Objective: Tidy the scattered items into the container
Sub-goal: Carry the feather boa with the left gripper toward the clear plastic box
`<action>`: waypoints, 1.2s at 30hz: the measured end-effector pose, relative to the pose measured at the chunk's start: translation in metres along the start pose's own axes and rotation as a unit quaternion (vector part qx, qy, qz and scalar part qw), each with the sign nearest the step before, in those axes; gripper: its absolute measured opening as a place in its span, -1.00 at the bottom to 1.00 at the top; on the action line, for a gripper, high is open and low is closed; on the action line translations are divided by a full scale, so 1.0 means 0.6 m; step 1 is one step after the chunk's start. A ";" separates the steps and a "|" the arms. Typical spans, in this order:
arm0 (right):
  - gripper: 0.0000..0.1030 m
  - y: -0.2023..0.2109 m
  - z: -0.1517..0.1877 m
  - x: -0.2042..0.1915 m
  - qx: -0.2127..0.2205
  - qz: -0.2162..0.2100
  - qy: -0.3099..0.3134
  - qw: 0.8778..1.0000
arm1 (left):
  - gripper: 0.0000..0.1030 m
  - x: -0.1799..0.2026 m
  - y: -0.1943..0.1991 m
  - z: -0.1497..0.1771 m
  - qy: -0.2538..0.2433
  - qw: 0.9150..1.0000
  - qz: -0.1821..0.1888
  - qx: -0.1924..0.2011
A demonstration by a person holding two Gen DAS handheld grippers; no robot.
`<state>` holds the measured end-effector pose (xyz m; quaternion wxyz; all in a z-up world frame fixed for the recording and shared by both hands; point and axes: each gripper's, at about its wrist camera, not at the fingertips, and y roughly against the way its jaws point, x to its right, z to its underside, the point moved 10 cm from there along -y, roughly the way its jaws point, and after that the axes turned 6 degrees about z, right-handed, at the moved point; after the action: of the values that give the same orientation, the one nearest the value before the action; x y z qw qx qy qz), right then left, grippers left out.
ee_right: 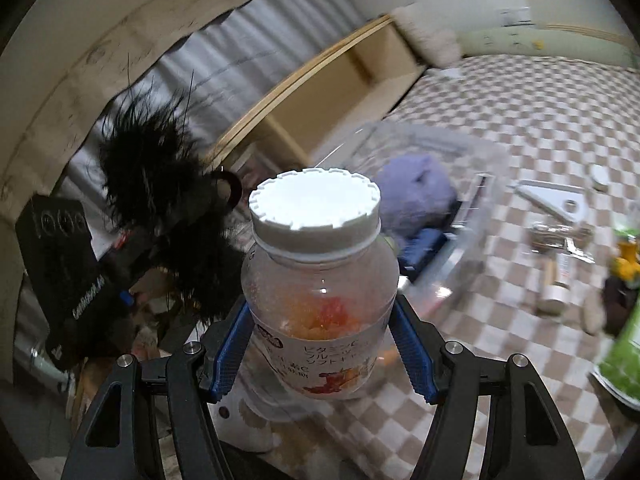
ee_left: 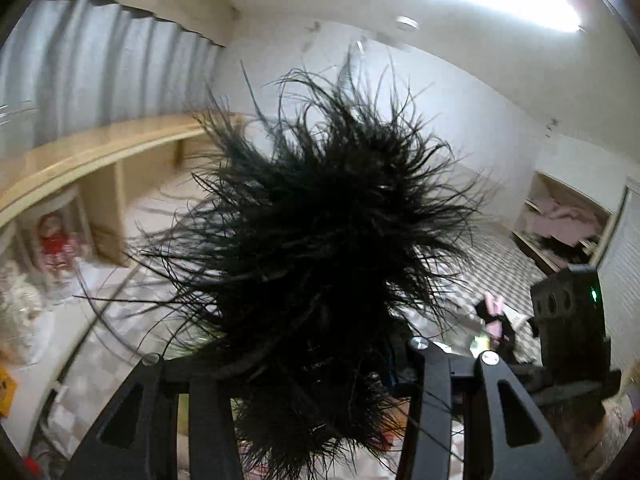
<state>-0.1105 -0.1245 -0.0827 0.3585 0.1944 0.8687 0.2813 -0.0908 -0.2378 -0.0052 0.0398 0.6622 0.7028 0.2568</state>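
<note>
- Our right gripper (ee_right: 322, 344) is clenched on a clear plastic gummy jar (ee_right: 320, 292); the blue pads (ee_right: 234, 344) press on its two sides, and the jar stands upright between them with its white ridged lid (ee_right: 314, 198) on top.
- Orange and red gummies show through the jar's wall above a printed label.
- Our left gripper (ee_left: 304, 364) carries a black feathery item (ee_left: 320, 216), a bushy tuft whose strands fill the middle of the left wrist view. Its base runs down between the arms, but the fingertips are buried in feathers, so we cannot tell how tightly they close on it.
- In the right wrist view that same tuft sits to the left of the jar, raised off the surface.
- Behind the jar lies the clear plastic container (ee_right: 460, 160), blurred, with a purple soft thing (ee_right: 416, 188) and something dark blue inside.
- On the checkered cloth (ee_right: 520, 112) to the right lie scattered small items: a white triangular piece (ee_right: 556, 198) and a small tube (ee_right: 554, 292).
</note>
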 end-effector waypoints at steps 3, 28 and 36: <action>0.35 -0.034 0.005 -0.027 -0.015 -0.005 0.016 1.000 | -0.13 -0.034 0.019 -0.008 0.009 0.999 -0.028 0.021; 1.00 -0.213 0.045 -0.110 -0.164 0.025 0.129 0.978 | -0.13 -0.134 0.081 -0.021 0.057 0.994 -0.066 0.064; 1.00 -0.158 0.036 -0.065 -0.144 0.035 0.079 0.986 | -0.13 -0.102 0.041 0.005 0.042 0.998 -0.048 0.017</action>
<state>-0.0816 -0.2107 -0.1351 0.3029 0.1487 0.8373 0.4301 -0.0597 -0.2954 -0.0151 0.0108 0.6168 0.7392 0.2701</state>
